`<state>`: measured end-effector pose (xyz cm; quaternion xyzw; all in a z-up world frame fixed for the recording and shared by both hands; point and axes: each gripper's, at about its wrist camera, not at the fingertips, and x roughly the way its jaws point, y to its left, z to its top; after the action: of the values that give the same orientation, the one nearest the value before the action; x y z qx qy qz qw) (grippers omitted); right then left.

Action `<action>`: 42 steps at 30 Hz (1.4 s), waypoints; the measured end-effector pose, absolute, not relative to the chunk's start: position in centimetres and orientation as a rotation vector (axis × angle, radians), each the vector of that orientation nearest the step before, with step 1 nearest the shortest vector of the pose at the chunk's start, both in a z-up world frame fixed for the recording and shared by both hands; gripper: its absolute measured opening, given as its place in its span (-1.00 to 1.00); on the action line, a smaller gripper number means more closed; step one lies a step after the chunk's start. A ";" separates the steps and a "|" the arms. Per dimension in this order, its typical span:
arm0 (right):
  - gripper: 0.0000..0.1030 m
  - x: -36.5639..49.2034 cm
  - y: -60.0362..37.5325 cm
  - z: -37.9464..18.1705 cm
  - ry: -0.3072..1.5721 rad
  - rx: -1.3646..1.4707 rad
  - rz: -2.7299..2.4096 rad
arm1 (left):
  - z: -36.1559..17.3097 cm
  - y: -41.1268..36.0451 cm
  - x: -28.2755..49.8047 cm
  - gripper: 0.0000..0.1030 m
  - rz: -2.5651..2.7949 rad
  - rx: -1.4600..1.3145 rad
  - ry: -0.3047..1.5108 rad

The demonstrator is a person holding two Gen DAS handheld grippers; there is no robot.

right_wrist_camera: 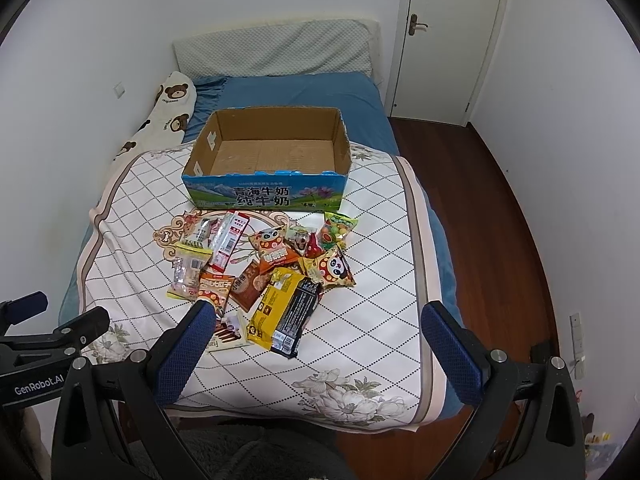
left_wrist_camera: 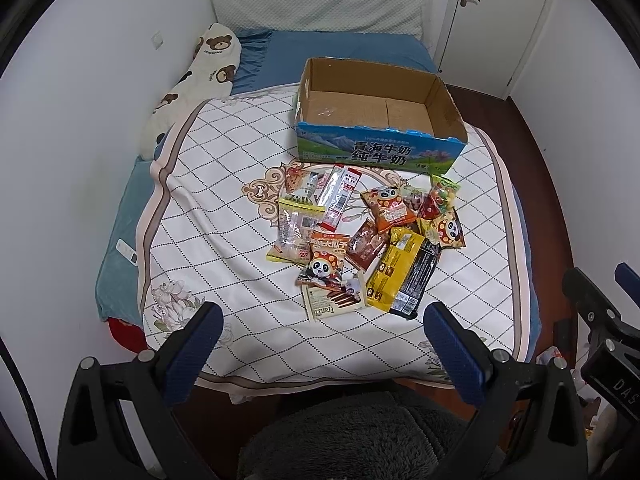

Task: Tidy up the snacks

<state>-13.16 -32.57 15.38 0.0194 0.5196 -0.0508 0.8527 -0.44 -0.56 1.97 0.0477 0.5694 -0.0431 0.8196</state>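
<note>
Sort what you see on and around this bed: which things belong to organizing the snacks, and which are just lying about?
Job: snack packets, cardboard box, left gripper, right gripper.

Lying about: bear-print pillow, grey headboard cushion, quilted blanket.

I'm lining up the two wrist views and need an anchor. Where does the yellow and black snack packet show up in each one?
Left wrist: yellow and black snack packet lies right of centre, at the pile's near right edge.
Right wrist: the packet lies just left of centre, nearest the camera.
Shared landmark: the cardboard box, open and beyond the pile in both.
</note>
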 end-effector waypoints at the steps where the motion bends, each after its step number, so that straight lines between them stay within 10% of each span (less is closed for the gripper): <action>1: 1.00 -13.2 -32.6 15.4 1.093 0.040 -0.108 | 2.0 -0.6 -0.5 0.99 -0.093 0.102 1.211; 42: 1.00 -14.1 -32.4 15.8 1.083 0.040 -0.106 | 2.8 0.5 -1.8 0.99 -0.101 0.092 1.189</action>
<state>-14.05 -32.40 15.82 0.0190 0.5149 -0.0506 0.8555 -1.76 0.47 2.81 0.0435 0.5596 -0.0474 0.8262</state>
